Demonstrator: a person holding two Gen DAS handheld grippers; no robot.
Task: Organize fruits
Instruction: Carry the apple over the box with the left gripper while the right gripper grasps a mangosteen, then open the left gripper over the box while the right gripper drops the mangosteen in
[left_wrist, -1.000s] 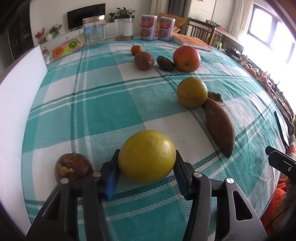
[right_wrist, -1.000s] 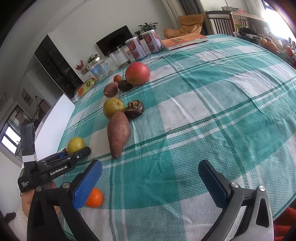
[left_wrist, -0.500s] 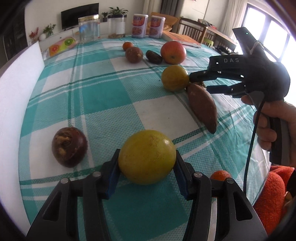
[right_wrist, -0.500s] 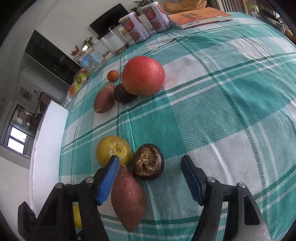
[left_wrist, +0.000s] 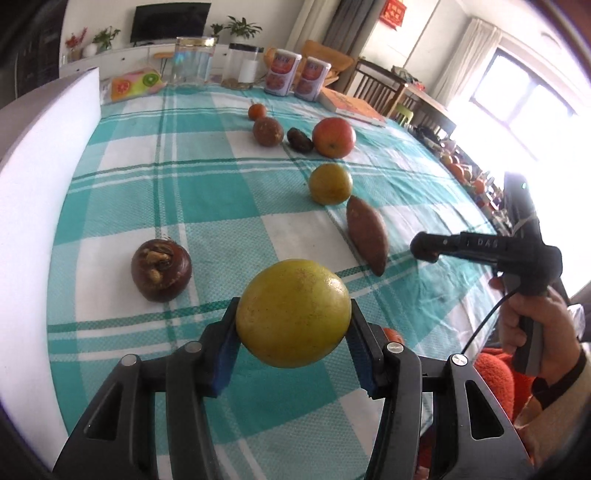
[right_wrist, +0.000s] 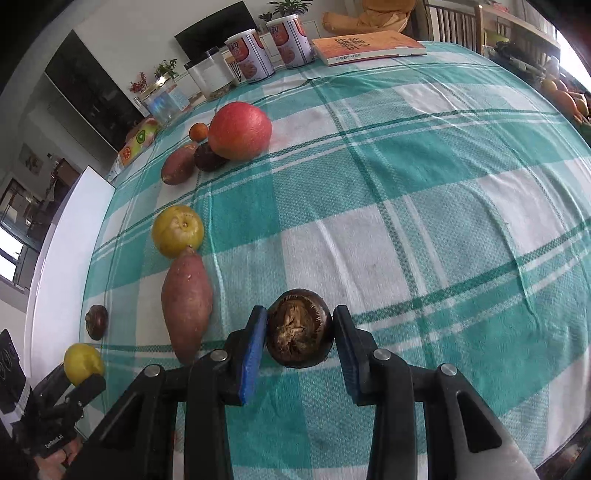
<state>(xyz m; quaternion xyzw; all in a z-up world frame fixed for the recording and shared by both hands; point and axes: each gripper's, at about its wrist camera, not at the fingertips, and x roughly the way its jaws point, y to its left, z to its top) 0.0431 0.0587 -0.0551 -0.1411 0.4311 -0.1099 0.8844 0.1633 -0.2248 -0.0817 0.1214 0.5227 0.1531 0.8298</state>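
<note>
Surface (right_wrist: 424, 206) under teal-and-white checked cloth, bearing a red apple (right_wrist: 240, 131), yellow fruit (right_wrist: 178, 230), sweet potato (right_wrist: 187, 301), book (right_wrist: 364, 46), two tins (right_wrist: 251, 57) and jars (left_wrist: 192, 59).

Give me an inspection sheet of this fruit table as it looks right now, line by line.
Surface: teal and white checked tablecloth, wrinkled at the right.
Job's things: yellow citrus; dark brown fruit; second brown fruit, yellow fruit, sweet potato, red apple, small orange on the cloth.
Clutter: two tins, two clear jars, orange book at the far edge.
Grippers: left claw shut on the yellow citrus; right claw shut on the dark brown fruit.
Cables: one black cable below the right tool.
Surroundings: TV, potted plants, chairs, bright window.
</note>
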